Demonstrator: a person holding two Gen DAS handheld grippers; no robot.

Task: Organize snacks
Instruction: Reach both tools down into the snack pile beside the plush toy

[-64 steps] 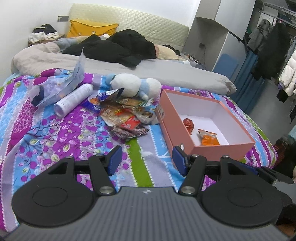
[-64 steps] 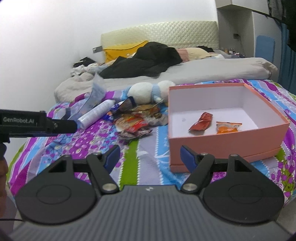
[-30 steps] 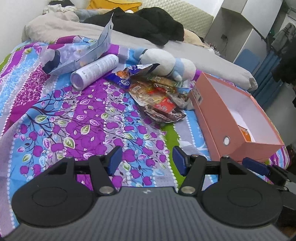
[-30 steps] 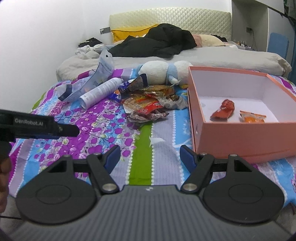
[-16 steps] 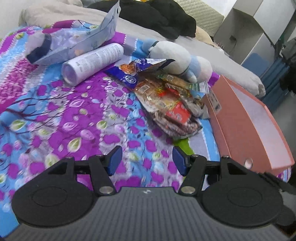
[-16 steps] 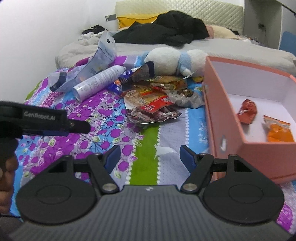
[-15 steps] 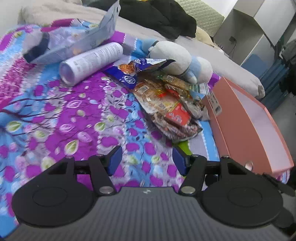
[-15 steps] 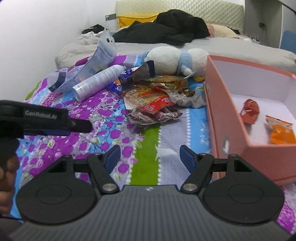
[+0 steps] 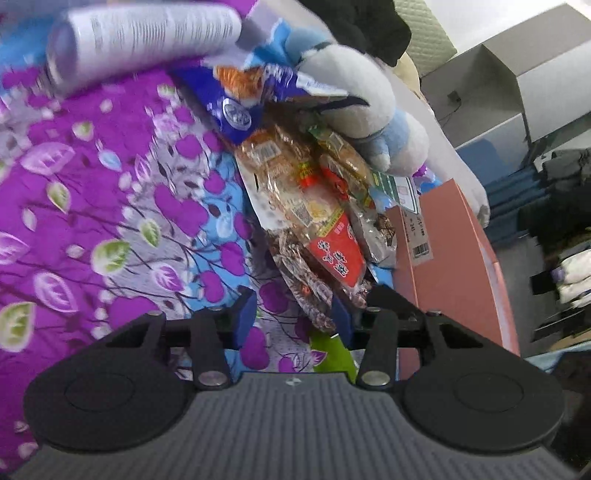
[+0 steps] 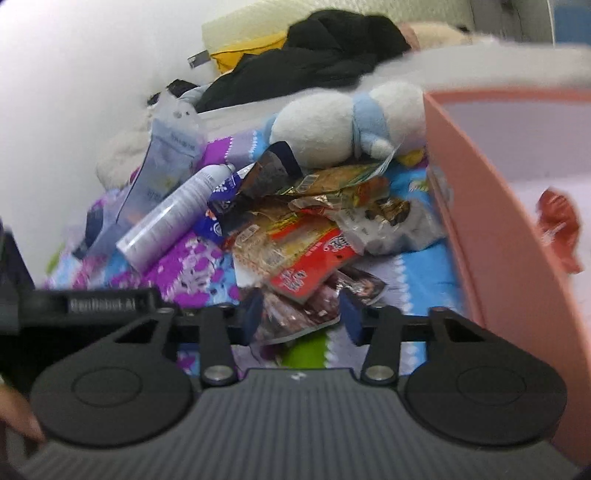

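A pile of snack packets lies on the flowered bedspread, topped by a red-labelled packet (image 9: 334,254) (image 10: 314,258) over a dark brown packet (image 9: 306,288) (image 10: 295,314). My left gripper (image 9: 293,317) is open, its fingertips low at the near end of the brown packet. My right gripper (image 10: 301,314) is open too, with the brown packet's near end between its fingertips. The pink box (image 9: 454,258) (image 10: 491,221) stands just right of the pile, and a red snack (image 10: 557,225) lies inside it.
A white spray can (image 9: 140,33) (image 10: 173,214) and a blue-purple packet (image 9: 251,99) lie beyond the pile. A white and blue plush toy (image 9: 365,107) (image 10: 343,125) sits behind it. A pale pouch (image 10: 166,162) leans at the left. The left gripper's body (image 10: 92,306) shows at left.
Both grippers have moved forward and down to the snack pile, which now fills the views. Both stay open. The near brown packet now lies between the fingertips.
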